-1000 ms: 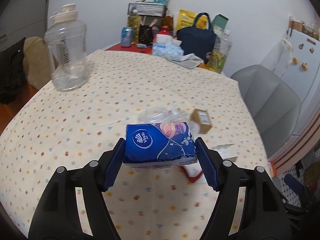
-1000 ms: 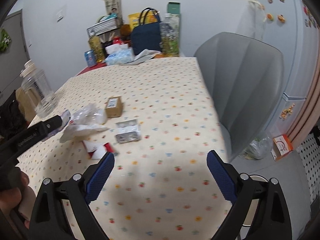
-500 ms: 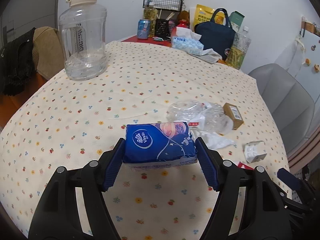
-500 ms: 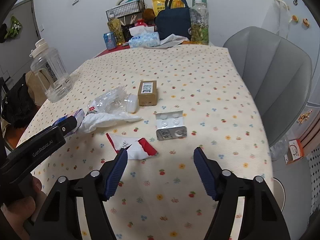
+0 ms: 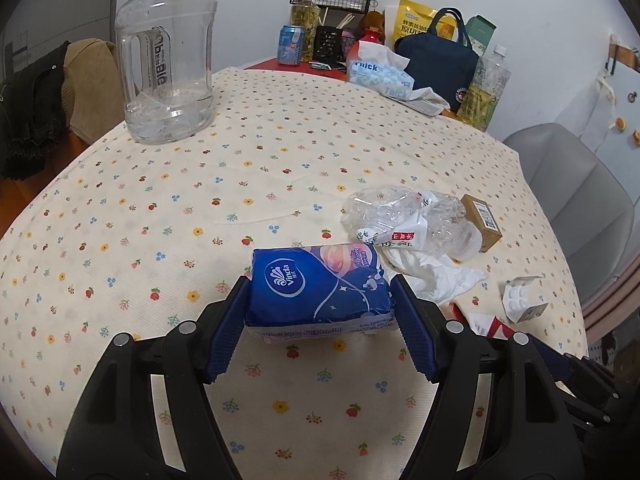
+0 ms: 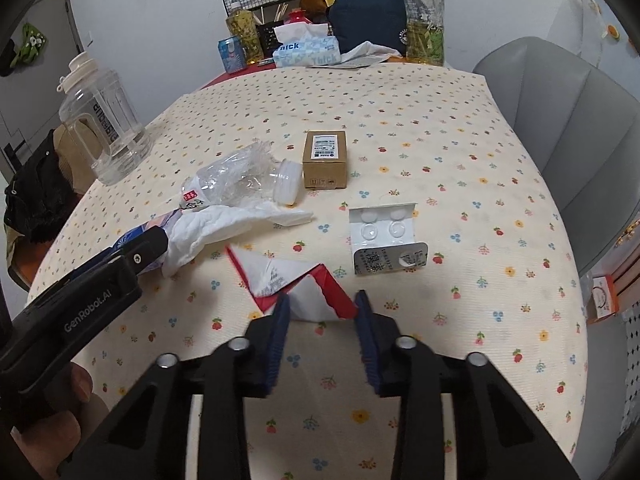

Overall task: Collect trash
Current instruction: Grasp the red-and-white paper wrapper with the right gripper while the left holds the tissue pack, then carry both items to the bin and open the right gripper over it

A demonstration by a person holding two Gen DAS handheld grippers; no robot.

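Note:
My left gripper point(image 5: 320, 300) is shut on a blue Vinda tissue pack point(image 5: 320, 288) and holds it just above the tablecloth. Trash lies to its right: a crushed clear plastic bottle point(image 5: 404, 220), a crumpled white tissue point(image 5: 436, 272), a small brown box point(image 5: 482, 222) and an empty blister pack point(image 5: 520, 298). My right gripper point(image 6: 322, 308) is partly closed, its fingertips on either side of the near end of a red and white wrapper point(image 6: 292, 280). The blister pack point(image 6: 386, 240), brown box point(image 6: 324, 158), bottle point(image 6: 240, 178) and tissue point(image 6: 232, 224) lie beyond it.
A large clear water jug point(image 5: 166, 52) stands at the table's left. A tissue box point(image 6: 306, 50), navy bag point(image 6: 366, 14), bottles and a can crowd the far end. A grey chair point(image 6: 572, 144) stands on the right. The left gripper's body point(image 6: 80, 296) is at the right view's left.
Both grippers have come lower and closer to the table. My right gripper's jaws have narrowed around the red and white wrapper. The left still holds the tissue pack.

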